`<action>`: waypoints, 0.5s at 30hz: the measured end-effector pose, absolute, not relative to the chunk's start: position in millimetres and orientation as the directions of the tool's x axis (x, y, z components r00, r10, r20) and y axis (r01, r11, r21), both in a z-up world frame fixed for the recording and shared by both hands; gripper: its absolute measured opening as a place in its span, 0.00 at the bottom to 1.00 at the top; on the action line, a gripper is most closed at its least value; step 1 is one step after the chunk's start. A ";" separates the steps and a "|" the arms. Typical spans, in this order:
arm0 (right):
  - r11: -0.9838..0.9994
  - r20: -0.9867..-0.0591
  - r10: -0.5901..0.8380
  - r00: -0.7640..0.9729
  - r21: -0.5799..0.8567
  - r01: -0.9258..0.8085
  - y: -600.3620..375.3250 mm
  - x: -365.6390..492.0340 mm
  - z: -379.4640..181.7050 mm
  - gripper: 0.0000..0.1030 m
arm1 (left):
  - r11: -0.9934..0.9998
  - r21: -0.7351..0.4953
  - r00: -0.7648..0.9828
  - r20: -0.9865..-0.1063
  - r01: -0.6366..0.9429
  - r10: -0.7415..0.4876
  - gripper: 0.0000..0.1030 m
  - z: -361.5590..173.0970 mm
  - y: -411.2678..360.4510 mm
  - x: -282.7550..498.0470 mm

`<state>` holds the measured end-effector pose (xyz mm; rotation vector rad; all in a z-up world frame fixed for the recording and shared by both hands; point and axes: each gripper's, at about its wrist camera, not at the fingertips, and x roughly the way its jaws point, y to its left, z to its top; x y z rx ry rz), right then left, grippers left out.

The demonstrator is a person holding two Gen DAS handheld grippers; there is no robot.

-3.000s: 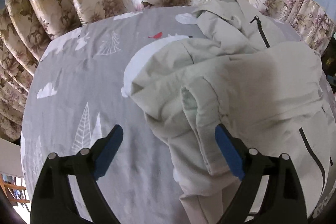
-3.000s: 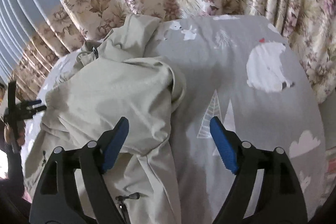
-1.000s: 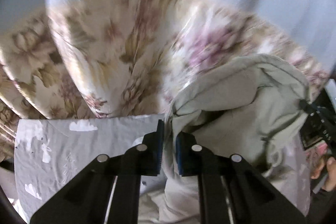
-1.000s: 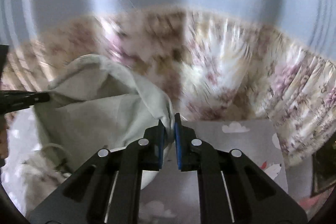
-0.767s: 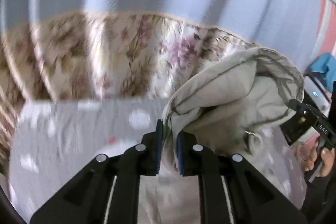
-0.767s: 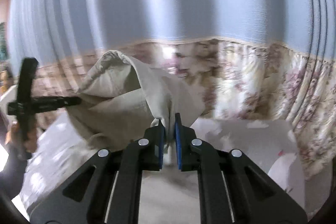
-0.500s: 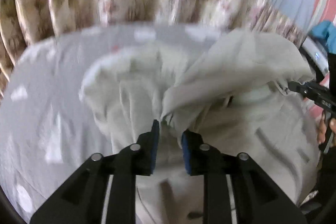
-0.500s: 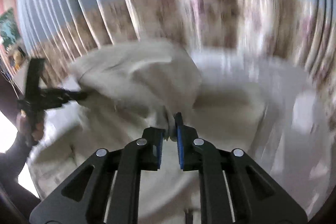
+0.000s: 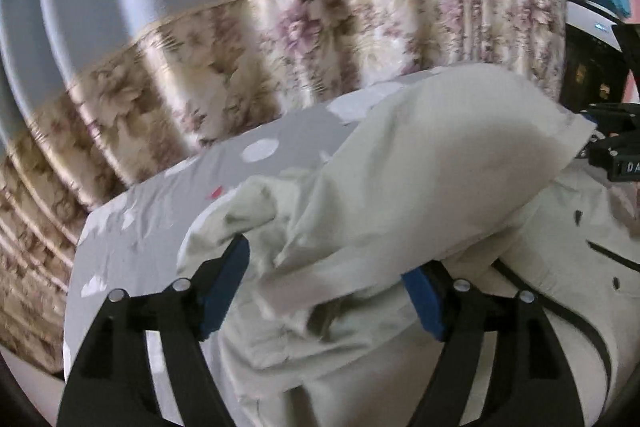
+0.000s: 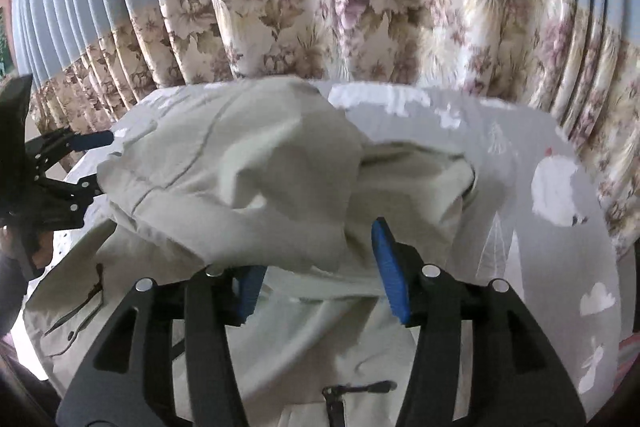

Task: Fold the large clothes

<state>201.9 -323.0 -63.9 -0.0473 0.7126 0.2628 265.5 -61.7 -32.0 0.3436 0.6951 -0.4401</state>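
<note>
Now released: left gripper (image 9: 324, 291) and right gripper (image 10: 316, 271) both spread, jaws just opened, pads clear of the pale jacket (image 9: 420, 163), loose cloth draped between and over them. Jacket heaped on grey bedsheet (image 10: 520, 155), folded flap lying left to right, directly ahead of both. Open sheet to far left and right; floral curtain (image 10: 360, 27) beyond far edge.

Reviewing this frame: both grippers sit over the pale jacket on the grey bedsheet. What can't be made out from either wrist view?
- Left wrist view: the folded-over flap of the pale beige jacket covers part of the left gripper and its right blue pad.
- Right wrist view: the jacket's hem drapes over the right gripper and its left pad; contact unclear.
- Both views: the grey printed bedsheet under the jacket is hidden, and motion blur softens the folds.
</note>
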 end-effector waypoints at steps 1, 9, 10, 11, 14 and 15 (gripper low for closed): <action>0.966 -0.647 0.221 0.730 0.040 -0.257 -319.8 201.1 -61.9 0.40 | 0.850 0.161 0.683 -0.677 0.501 -0.275 0.62 -32.6 -62.8 266.6; 0.963 -0.565 0.229 0.793 0.014 -0.268 -296.3 196.3 -37.5 0.17 | 0.933 0.026 0.645 -0.730 0.359 -0.228 0.10 -24.0 -21.3 292.3; 0.960 -0.554 0.232 0.799 -0.003 -0.280 -291.5 191.6 -32.5 0.17 | 0.936 0.002 0.647 -0.723 0.351 -0.240 0.09 -16.4 -14.9 285.5; 0.955 -0.539 0.234 0.809 -0.029 -0.295 -285.2 184.1 -24.9 0.17 | 0.938 -0.017 0.650 -0.717 0.347 -0.254 0.09 -9.9 -9.3 277.0; 0.948 -0.538 0.254 0.804 -0.024 -0.316 -281.9 168.1 -15.6 0.17 | 0.927 -0.098 0.583 -0.752 0.362 -0.307 0.09 -13.2 -0.9 255.9; 0.946 -0.567 0.258 0.782 -0.017 -0.324 -282.2 166.8 -22.5 0.17 | 0.927 -0.110 0.549 -0.778 0.357 -0.304 0.09 -25.4 -0.8 253.4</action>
